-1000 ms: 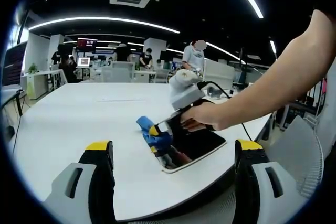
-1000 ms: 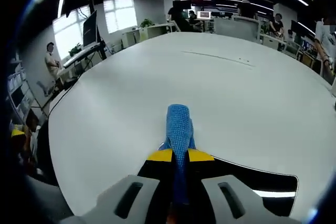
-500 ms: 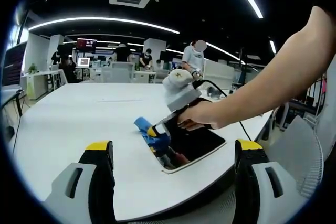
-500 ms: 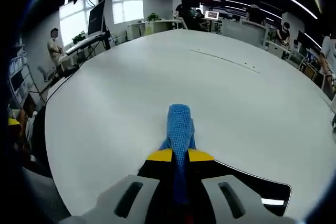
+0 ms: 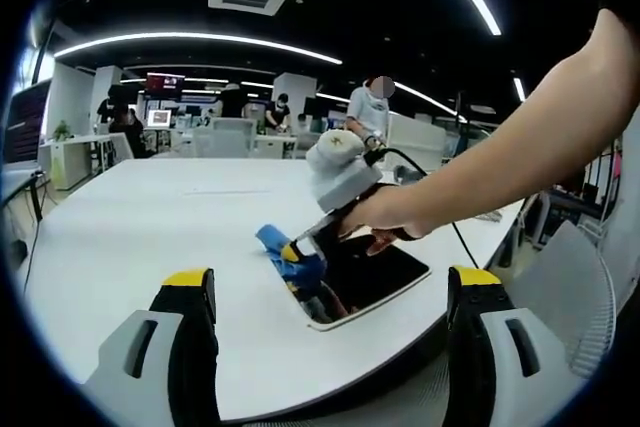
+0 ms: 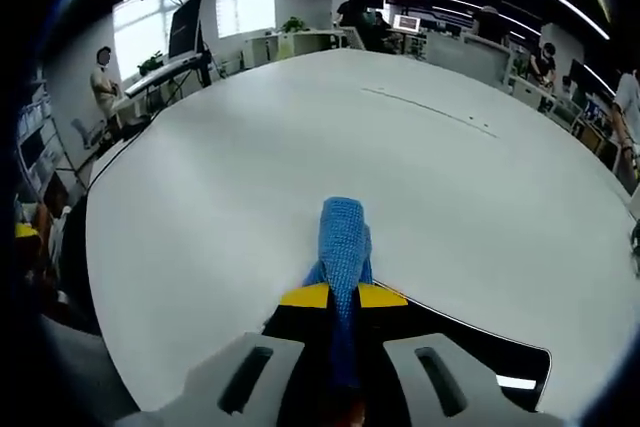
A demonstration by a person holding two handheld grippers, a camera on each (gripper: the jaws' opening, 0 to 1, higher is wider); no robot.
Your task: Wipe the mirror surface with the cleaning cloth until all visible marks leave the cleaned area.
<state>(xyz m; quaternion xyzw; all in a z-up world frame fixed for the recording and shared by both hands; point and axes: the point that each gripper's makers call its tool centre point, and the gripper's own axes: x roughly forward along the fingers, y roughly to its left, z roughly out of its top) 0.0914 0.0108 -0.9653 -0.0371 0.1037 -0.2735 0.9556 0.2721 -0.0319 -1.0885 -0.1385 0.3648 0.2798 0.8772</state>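
A dark rectangular mirror (image 5: 378,277) with a pale frame lies flat near the table's front edge. My right gripper (image 5: 300,255), held in a person's hand, is shut on the blue cleaning cloth (image 5: 280,245) and presses it onto the mirror's left end. From the right gripper view the cloth (image 6: 344,247) sticks out forward between the shut yellow-tipped jaws, over the mirror's edge (image 6: 480,347). My left gripper (image 5: 330,292) hovers open in front of the table, short of the mirror, holding nothing.
The large white table (image 6: 300,147) stretches away behind the mirror. A person's bare arm (image 5: 520,147) reaches in from the right. Office desks, monitors and several people (image 5: 372,107) stand at the far side of the room.
The right gripper with the cloth has shifted slightly left along the mirror's left end and tilted a little. The left gripper has stayed still and open.
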